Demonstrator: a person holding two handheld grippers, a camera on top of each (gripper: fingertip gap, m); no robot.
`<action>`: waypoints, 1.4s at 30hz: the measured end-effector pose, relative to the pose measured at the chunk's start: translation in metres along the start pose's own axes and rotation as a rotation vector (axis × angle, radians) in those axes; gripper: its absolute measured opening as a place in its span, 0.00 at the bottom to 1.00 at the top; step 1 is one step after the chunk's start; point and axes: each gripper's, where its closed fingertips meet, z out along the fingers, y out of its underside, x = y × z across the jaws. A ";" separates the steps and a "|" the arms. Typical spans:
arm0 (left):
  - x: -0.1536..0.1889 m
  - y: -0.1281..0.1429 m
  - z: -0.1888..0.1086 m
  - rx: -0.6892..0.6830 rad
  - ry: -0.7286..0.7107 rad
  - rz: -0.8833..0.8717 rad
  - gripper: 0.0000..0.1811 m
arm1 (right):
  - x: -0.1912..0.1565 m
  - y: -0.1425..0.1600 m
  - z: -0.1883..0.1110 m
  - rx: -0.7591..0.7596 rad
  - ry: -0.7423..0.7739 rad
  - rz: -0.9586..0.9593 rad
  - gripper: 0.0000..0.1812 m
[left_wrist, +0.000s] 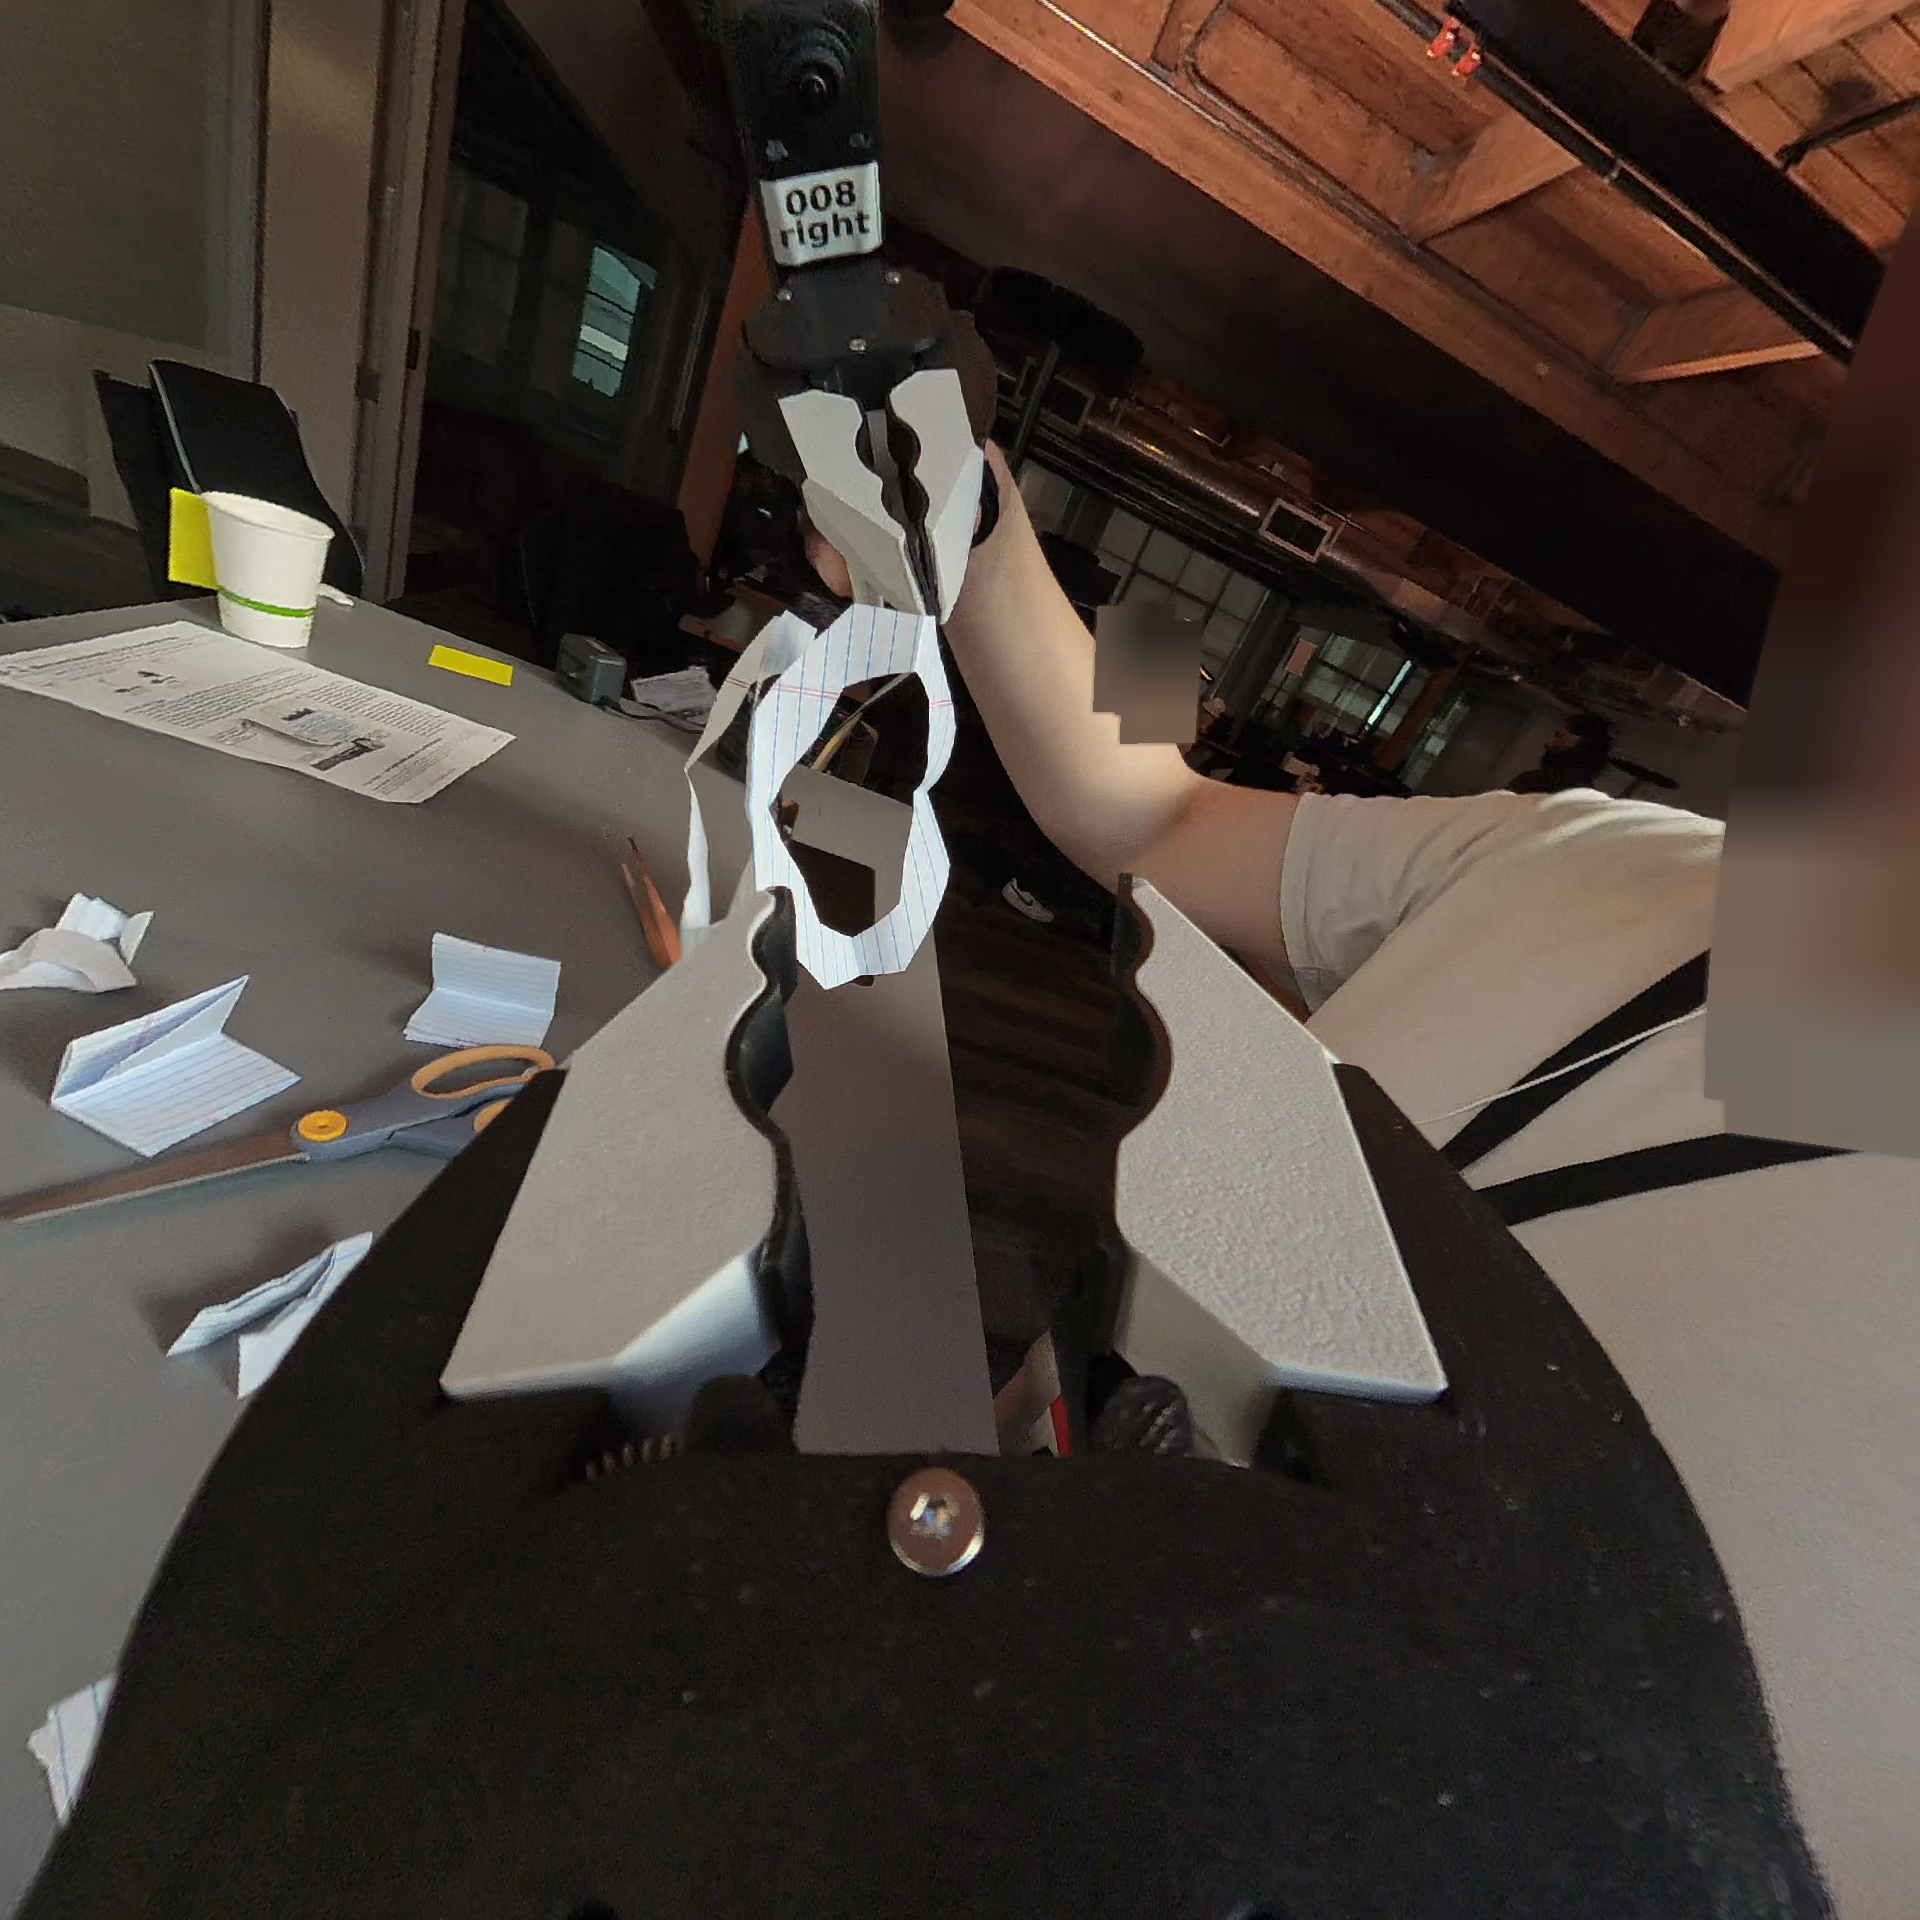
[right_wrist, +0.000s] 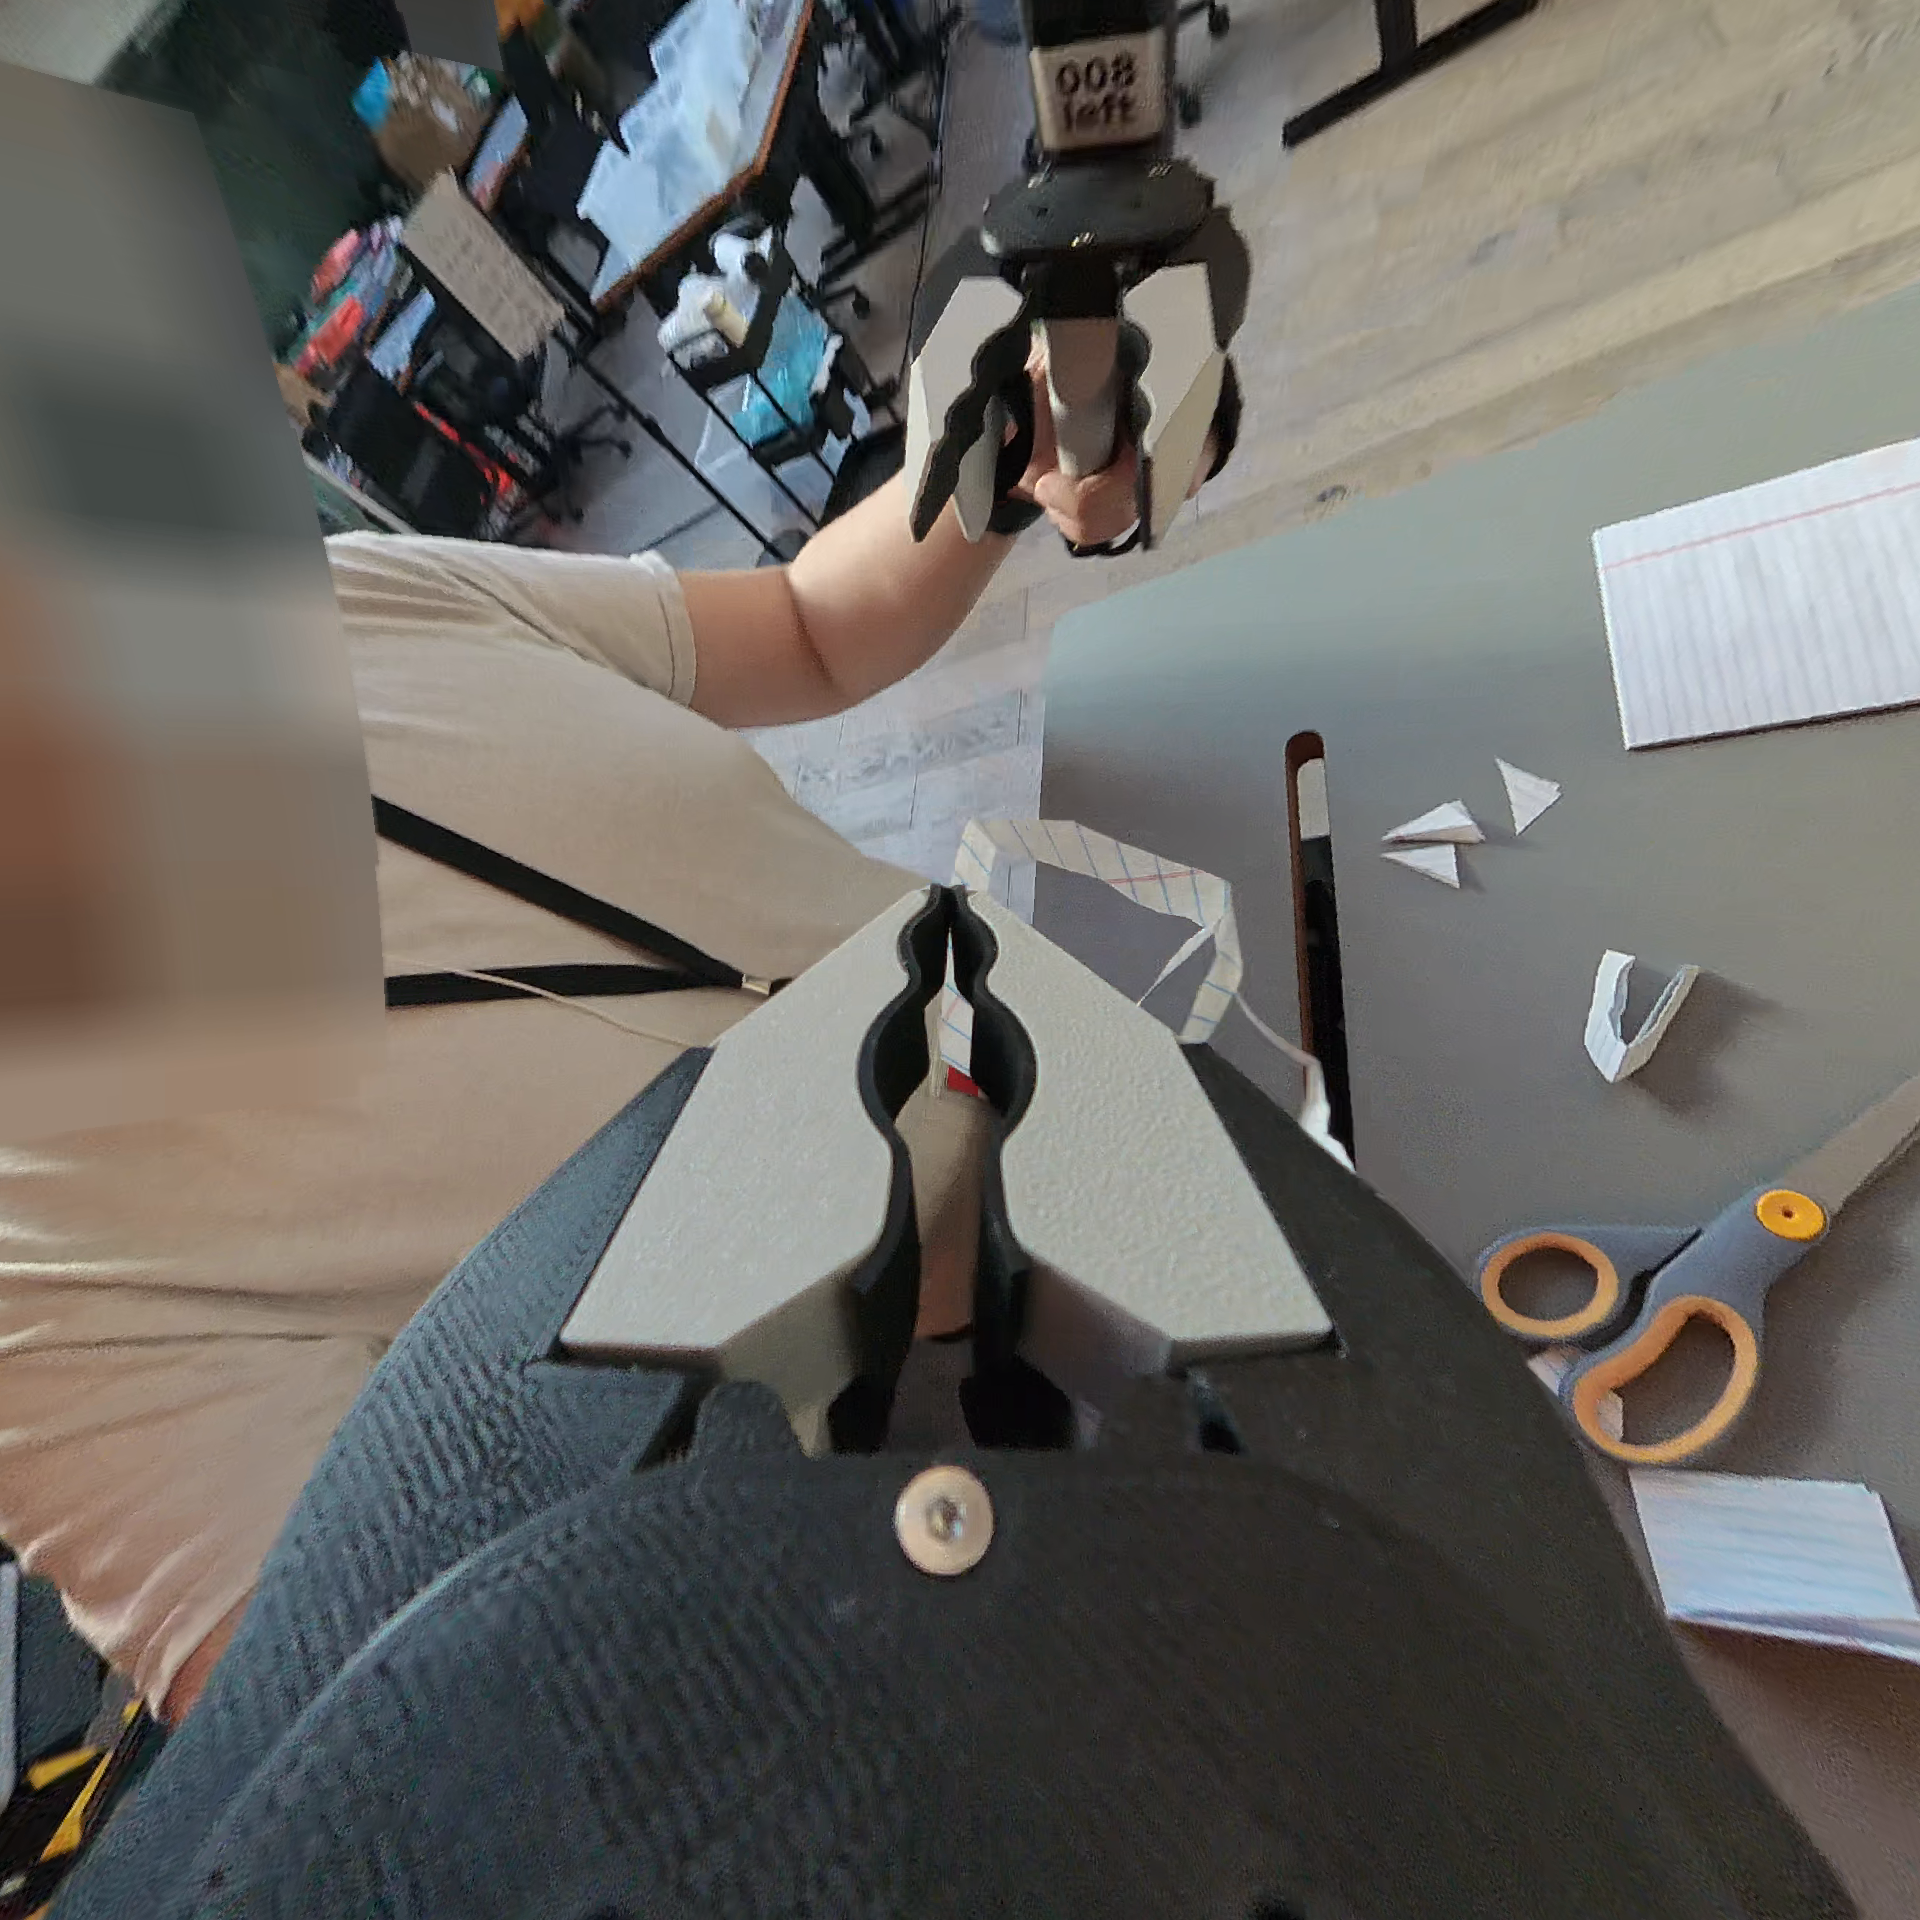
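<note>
A cut-out loop of white lined paper hangs in the air above the edge of the grey table. My right gripper comes down from the top of the left wrist view and is shut on the loop's top edge. In the right wrist view the right gripper is shut and the paper loop curls out past its tips. My left gripper is open and empty, its fingertips level with the loop's lower end, the left one beside it. It also shows open in the right wrist view, held in a hand.
Grey and orange scissors lie on the table among folded lined paper pieces and scraps. A lined pad, a printed sheet and a paper cup sit farther off. The person's arm and beige shirt are close. The left gripper's tips are roughly 12 cm from the right gripper's.
</note>
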 end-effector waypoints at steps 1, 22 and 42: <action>-0.001 -0.004 0.008 -0.005 0.031 0.015 0.34 | -0.004 0.001 0.000 -0.055 0.004 -0.009 0.00; 0.068 0.016 0.146 -0.769 0.488 0.478 0.00 | -0.095 -0.005 -0.025 -0.538 0.078 -0.211 0.00; 0.039 -0.192 0.081 -0.039 0.016 0.524 0.00 | -0.072 -0.143 -0.124 0.815 0.412 -0.484 0.33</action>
